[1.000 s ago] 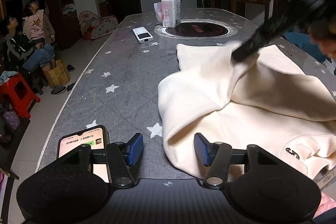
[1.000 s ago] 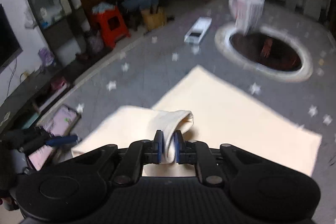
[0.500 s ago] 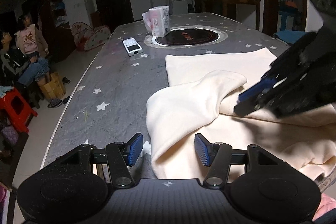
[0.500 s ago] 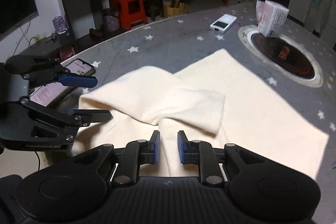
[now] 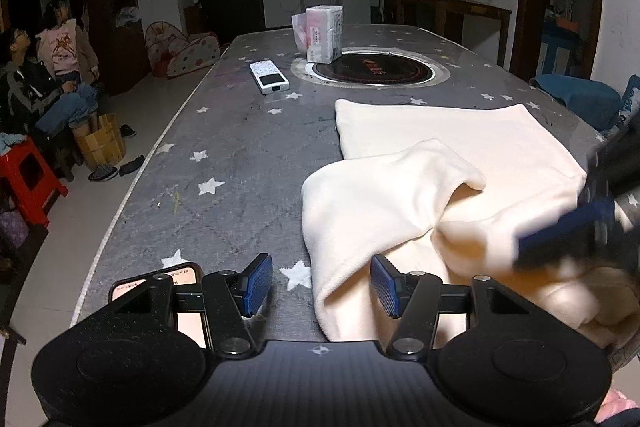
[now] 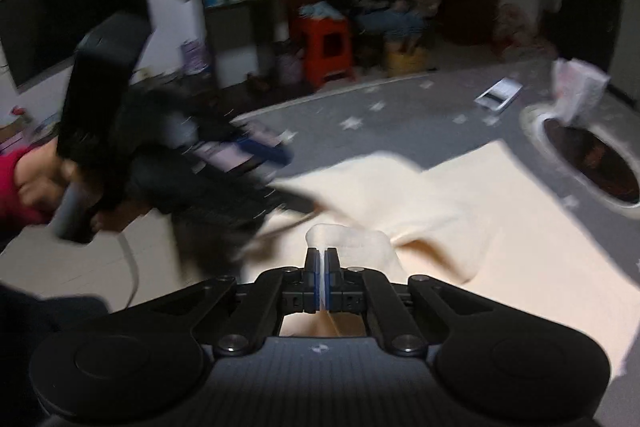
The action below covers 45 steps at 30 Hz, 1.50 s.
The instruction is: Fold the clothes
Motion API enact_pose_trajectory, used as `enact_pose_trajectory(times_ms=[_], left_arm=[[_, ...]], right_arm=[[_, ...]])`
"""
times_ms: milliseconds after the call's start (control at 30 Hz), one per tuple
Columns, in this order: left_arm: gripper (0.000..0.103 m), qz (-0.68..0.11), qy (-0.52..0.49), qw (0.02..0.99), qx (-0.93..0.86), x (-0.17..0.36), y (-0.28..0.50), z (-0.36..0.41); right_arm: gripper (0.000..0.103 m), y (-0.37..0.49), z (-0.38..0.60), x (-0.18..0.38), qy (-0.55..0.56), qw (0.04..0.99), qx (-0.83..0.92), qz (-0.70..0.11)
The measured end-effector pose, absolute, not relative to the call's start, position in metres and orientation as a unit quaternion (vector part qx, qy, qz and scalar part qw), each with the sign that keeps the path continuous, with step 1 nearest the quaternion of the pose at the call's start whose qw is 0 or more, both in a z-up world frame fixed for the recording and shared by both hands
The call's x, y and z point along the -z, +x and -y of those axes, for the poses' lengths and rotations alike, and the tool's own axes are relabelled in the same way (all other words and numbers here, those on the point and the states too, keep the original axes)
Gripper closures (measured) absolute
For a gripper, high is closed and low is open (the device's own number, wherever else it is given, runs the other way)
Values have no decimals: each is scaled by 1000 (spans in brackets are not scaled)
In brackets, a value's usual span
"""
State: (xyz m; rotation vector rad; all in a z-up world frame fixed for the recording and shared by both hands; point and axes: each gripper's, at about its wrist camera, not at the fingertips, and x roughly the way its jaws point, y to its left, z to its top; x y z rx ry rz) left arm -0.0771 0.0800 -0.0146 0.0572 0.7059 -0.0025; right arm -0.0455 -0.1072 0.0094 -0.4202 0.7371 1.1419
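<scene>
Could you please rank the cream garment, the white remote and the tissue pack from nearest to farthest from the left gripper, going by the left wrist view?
From the left gripper:
1. Cream garment, right at the fingertips, spreading to the right.
2. White remote, farther up the table, slightly left.
3. Tissue pack, farthest, beside the round cooktop.

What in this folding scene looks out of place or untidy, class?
The cream garment is not lying flat: one sleeve is flopped over the body in a bunched fold, and the near part is rumpled. A smartphone with its screen lit lies at the near table edge, partly under the left gripper, close to the cloth.
</scene>
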Motion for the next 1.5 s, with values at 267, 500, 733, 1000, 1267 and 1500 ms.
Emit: enact_pose_trajectory(times_ms=[267,500,733,1000,1267,1500], left_arm=[[45,-341,37,939,12,14,-84,-76],[44,-347,39,937,16,18,-84,-73],[44,-352,41,935,19,21,-84,-71],[44,-350,44,935,16,25,-85,-68],[45,-342,67,937,11,24,-88,-64],[49,-338,76,938,3,21,-92,-67]], right_arm=[[93,-17,123,-14,-118,760,-511,-385],[72,62,132,-3,-67,818,-379,-427],[97,85,121,18,-26,805,-369,-463],[98,60,109,-36,-63,827,-392,-398],[98,22,125,-114,-99,857,-394,-318],[98,-4,173,-97,-85,867,-347,-346]])
